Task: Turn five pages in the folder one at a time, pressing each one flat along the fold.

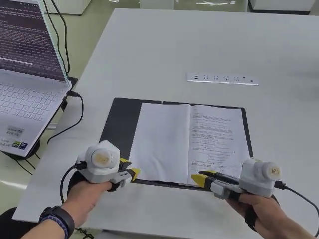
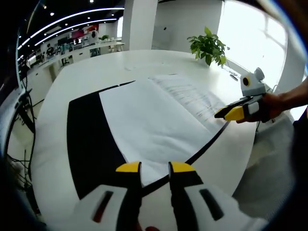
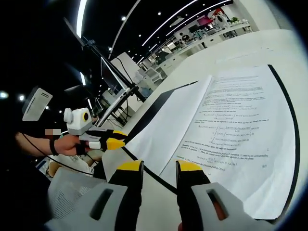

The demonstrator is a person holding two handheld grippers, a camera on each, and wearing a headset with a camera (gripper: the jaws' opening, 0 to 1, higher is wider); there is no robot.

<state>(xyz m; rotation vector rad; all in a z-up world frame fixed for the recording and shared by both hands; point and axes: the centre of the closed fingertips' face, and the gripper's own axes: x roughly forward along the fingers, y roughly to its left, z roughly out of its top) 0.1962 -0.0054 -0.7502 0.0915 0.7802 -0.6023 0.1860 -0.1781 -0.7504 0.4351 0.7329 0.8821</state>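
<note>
I can read nothing here: the print on the folder's right page (image 1: 219, 137), the lines on the laptop screen (image 1: 25, 40) and its stickers (image 1: 15, 138) are all too small.

Bright, even light covers the folder (image 1: 119, 124), sharply focused. Beyond the folder daylight glares white; the gripper views' edges bend.

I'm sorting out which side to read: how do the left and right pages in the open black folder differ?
The left white page is blank; the right white page carries printed text. The left page leaves a wide strip of the black folder bare beside it; the right page covers nearly its whole side. Both lie flat, meeting at the fold.
</note>
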